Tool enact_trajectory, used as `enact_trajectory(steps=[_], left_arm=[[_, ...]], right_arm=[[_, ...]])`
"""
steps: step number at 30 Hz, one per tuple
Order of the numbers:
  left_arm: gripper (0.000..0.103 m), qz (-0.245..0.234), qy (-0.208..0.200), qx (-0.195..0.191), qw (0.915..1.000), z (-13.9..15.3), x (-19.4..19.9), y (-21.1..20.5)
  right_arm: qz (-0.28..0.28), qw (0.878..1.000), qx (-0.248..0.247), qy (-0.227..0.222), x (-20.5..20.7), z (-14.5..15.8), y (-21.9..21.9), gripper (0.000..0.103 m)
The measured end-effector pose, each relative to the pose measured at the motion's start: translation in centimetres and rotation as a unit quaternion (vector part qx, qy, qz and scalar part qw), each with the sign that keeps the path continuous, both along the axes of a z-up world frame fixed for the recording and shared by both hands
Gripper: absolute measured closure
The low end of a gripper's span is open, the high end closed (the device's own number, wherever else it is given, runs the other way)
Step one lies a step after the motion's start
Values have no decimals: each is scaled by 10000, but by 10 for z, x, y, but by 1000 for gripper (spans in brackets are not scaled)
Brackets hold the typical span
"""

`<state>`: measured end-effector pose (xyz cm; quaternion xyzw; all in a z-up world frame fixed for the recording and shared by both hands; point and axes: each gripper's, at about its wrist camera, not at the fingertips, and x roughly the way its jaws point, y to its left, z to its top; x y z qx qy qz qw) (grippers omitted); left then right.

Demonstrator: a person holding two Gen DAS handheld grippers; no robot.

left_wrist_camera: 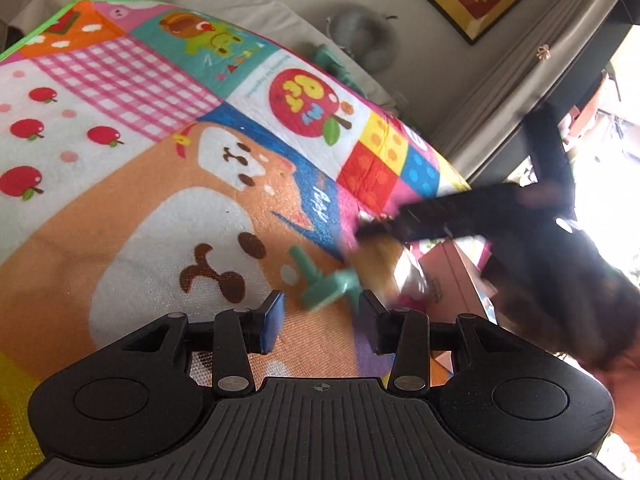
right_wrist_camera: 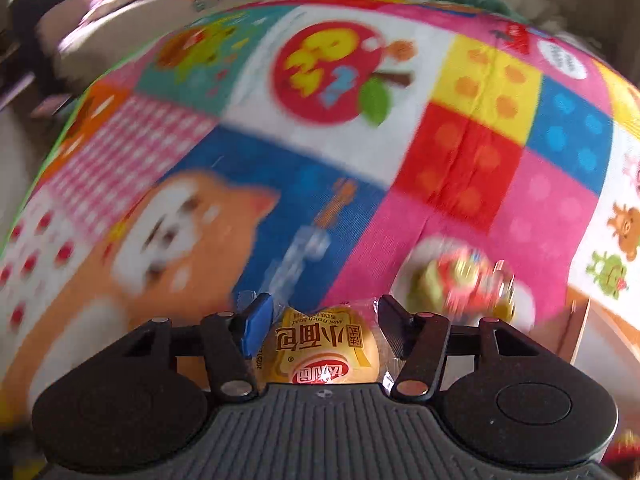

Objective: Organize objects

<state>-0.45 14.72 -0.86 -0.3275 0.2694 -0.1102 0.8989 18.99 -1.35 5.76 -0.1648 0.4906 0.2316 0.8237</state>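
The right gripper (right_wrist_camera: 320, 320) pinches a wrapped mini bread (right_wrist_camera: 320, 354) between its fingers above the play mat (right_wrist_camera: 460, 168). The left gripper (left_wrist_camera: 322, 320) – fingers spread, empty – hovers just beside a green toy (left_wrist_camera: 324, 284) on the mat – near a pink box (left_wrist_camera: 452, 276).

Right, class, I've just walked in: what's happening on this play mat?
A person is tidying with a gripper in each hand. The right gripper has a wrapped mini French bread between its fingers. The left gripper is open, hovering over a green toy lying on the colourful play mat. A pink box sits nearby.
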Motion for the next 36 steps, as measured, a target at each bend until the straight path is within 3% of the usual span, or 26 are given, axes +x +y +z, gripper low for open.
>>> enact_trajectory(steps=[3,6,8,10,13,16,17,24,29,32,36], left_arm=[[58,-59,-62,69,9999,1,-1,-2],[58,-284,-105,98,9995,2,0,-7],[58,-436,-153,133,9988,2,1,-11],[58,-586,-203,148,9980,3,0,-15],[58,-669,-244,167,9973,3,-1,-18],[58,-631,-253,83,9976,2,-1,-17],[58,-578,-249,35,9980,2,-1,-15],[58,-182,-137,-304,9993,-1,1,1],[58,99,-269,-289,9992,0,-5,6],[58,184,-176,-469,9986,-3,-4,12],[59,235,33,-355,9991,-2,0,9]], right_arm=[[-69,9962,522,692,-15,20,-17,44],[-585,9971,489,61,5,44,-28,35],[-1334,9902,230,-345,40,44,-37,32],[-2126,9767,161,-234,78,30,-47,32],[-2589,9652,-172,-310,119,3,-51,32],[-2508,9663,-491,-318,134,-17,-48,44],[-2494,9673,-445,-112,135,-21,-50,55],[-1808,9824,18,471,66,-5,-43,58],[-1071,9928,257,461,-29,6,-33,57],[-885,9940,527,375,-74,13,-52,57],[-664,9943,732,397,-119,2,-83,58]])
